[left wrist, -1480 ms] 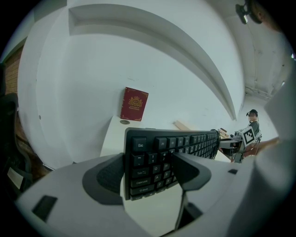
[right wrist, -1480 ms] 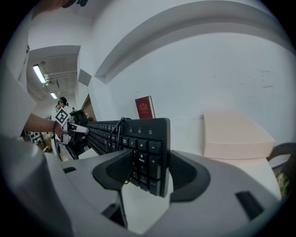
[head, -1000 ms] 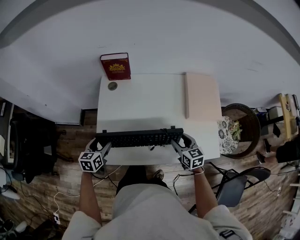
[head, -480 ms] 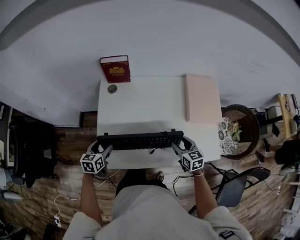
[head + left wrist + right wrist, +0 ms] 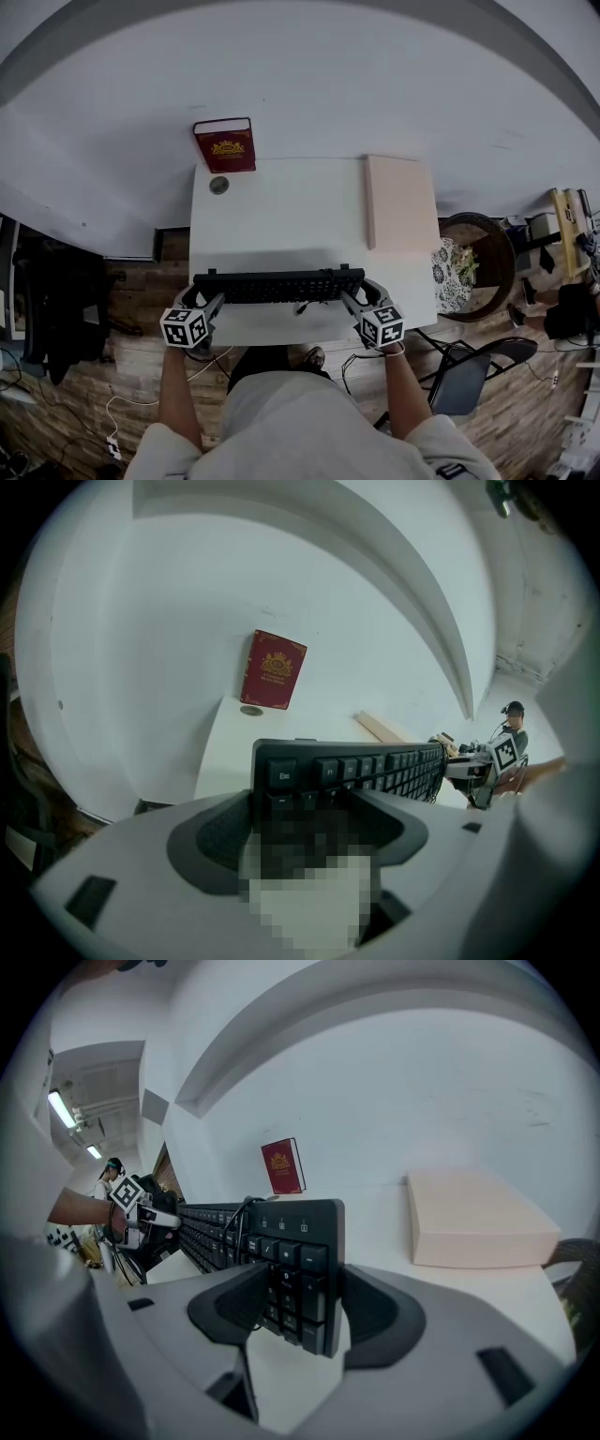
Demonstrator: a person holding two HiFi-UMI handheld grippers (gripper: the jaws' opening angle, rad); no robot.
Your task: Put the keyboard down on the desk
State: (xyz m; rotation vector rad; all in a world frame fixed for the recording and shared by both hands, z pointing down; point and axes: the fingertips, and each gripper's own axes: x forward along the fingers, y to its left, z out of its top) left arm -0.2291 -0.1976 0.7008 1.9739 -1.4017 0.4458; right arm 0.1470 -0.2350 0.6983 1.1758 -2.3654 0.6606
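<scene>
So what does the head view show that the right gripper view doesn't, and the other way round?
Only the head view: the wood floor, a folding chair and a small round thing by the red book. Only the right gripper view: ceiling lights, and a close look at the right gripper closed on the keyboard at its number-pad end. Both: the keyboard, red book, pale box and white desk.

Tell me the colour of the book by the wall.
Book: dark red, gold emblem; left gripper view.
</scene>
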